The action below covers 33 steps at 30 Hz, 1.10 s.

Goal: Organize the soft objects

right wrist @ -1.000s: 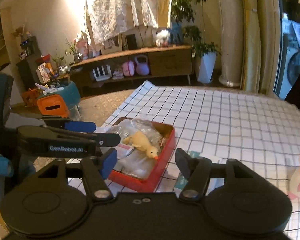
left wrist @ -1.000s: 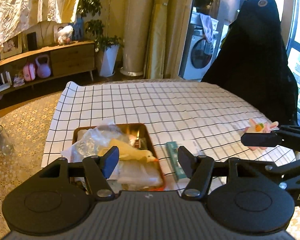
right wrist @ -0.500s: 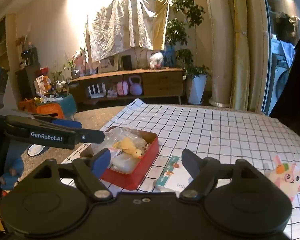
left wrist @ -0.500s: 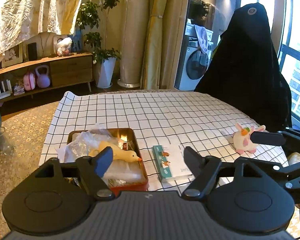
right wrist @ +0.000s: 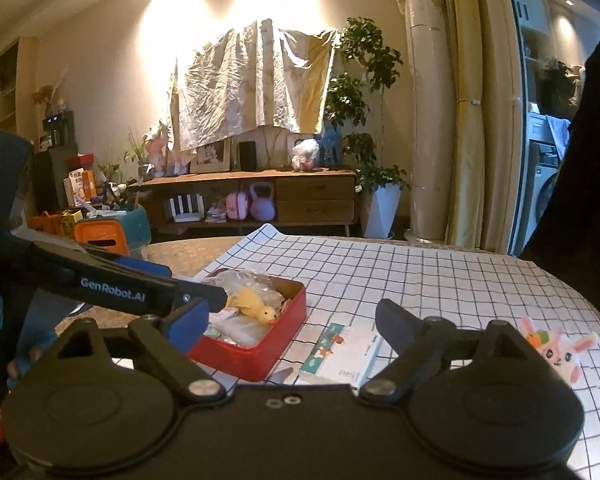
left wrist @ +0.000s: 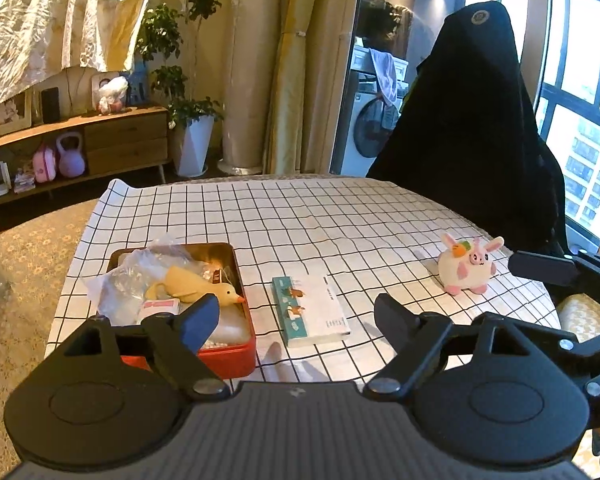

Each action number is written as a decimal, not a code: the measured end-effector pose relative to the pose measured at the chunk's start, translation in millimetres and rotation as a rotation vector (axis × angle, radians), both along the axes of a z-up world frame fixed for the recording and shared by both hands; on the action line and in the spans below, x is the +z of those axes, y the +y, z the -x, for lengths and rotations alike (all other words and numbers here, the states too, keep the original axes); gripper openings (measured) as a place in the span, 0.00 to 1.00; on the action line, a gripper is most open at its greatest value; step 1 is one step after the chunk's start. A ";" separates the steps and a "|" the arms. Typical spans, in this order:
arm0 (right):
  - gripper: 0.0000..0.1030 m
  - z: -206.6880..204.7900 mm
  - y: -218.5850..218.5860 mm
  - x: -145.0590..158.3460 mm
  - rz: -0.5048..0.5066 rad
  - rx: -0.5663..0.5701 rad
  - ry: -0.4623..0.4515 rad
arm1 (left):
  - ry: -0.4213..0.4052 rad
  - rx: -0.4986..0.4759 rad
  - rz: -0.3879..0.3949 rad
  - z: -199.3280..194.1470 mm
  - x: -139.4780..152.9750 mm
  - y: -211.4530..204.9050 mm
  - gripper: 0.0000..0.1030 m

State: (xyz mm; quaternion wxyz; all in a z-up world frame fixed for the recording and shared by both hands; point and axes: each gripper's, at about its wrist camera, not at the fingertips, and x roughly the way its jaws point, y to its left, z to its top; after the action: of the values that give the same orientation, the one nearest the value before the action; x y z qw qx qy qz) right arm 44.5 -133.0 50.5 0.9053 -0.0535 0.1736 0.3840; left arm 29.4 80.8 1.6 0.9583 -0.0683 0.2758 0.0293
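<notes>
A red tin box (left wrist: 236, 354) (right wrist: 260, 360) stands at the near left of the checked tablecloth. In it lie a yellow plush duck (left wrist: 198, 286) (right wrist: 254, 306) and clear plastic bags (left wrist: 140, 276). A white and pink plush rabbit (left wrist: 466, 266) (right wrist: 560, 350) sits on the cloth at the right. My left gripper (left wrist: 296, 316) is open and empty, held back over the near table edge. My right gripper (right wrist: 292, 318) is open and empty, also held back and raised.
A white and teal booklet (left wrist: 314, 310) (right wrist: 346, 350) lies between the box and the rabbit. A black draped chair (left wrist: 480, 140) stands behind the table at the right. A wooden sideboard (right wrist: 260, 196) and potted plants line the far wall.
Both grippers have pulled back and risen away from the table. The box, booklet and rabbit now look smaller and farther off. Both stay open.
</notes>
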 end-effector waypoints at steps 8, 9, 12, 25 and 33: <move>0.96 6.5 -19.0 -8.4 -0.053 -0.099 0.028 | -0.041 -0.027 -0.007 7.6 2.6 -11.4 0.96; 0.97 6.8 -21.2 -8.8 -0.059 -0.112 0.028 | -0.042 -0.030 -0.007 7.8 3.3 -12.6 0.96; 1.00 8.2 -27.3 -10.6 -0.075 -0.154 0.027 | -0.044 -0.032 -0.013 8.3 4.6 -15.7 0.96; 1.00 11.3 -32.8 -10.9 -0.121 -0.213 0.027 | -0.093 -0.054 0.008 15.1 10.7 -19.8 1.00; 1.00 13.4 -31.0 -11.0 -0.130 -0.250 0.002 | -0.130 -0.072 -0.014 21.1 14.1 -23.7 1.00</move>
State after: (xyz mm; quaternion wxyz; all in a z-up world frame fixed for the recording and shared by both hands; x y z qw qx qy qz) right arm 31.1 -164.0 39.4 0.9474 0.0276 0.1545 0.2788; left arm 8.3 57.1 15.7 0.9751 -0.0532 0.2150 -0.0078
